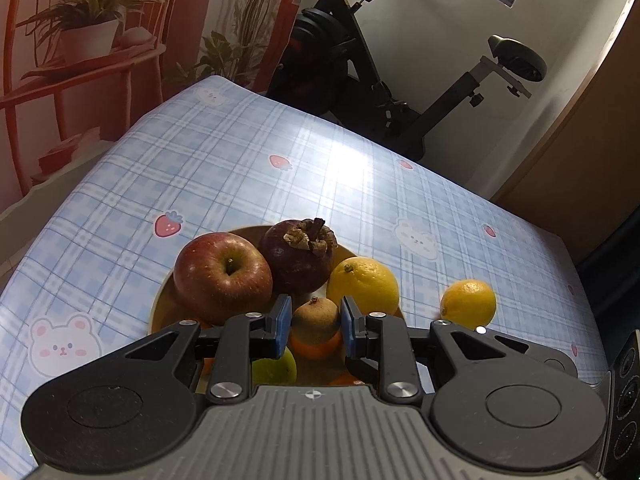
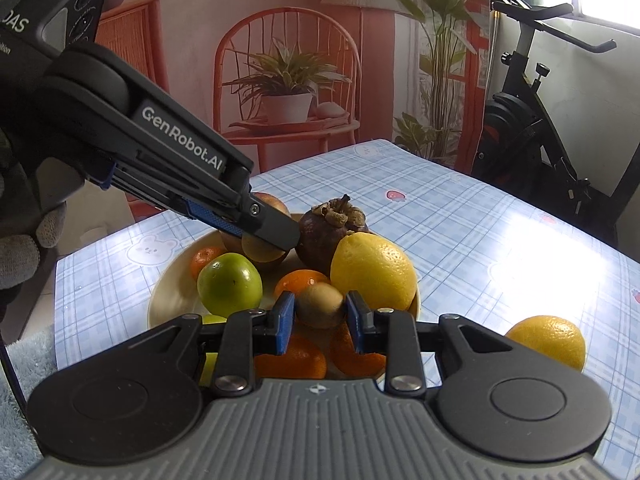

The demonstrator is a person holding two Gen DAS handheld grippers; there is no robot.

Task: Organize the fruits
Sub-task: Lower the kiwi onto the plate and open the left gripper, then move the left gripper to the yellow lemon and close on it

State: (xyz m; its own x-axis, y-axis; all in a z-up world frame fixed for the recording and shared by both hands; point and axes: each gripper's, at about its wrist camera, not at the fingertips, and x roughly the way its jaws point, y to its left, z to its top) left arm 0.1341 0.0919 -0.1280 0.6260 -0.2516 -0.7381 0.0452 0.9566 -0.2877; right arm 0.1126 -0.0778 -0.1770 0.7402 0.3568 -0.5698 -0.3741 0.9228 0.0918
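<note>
In the left wrist view the left gripper [image 1: 314,327] is clamped on a small brown fruit [image 1: 315,317] over the bowl [image 1: 160,304], beside the apple [image 1: 222,276], mangosteen [image 1: 298,254] and a lemon [image 1: 363,285]; a second lemon [image 1: 468,303] lies on the table [image 1: 240,168] to the right. In the right wrist view the right gripper [image 2: 320,322] pinches another brown fruit [image 2: 321,305] above the oranges [image 2: 291,360], near the green fruit [image 2: 229,279].

The plate [image 1: 158,304] is mostly hidden under fruit; the gloved hand [image 2: 24,232] is cut off.
</note>
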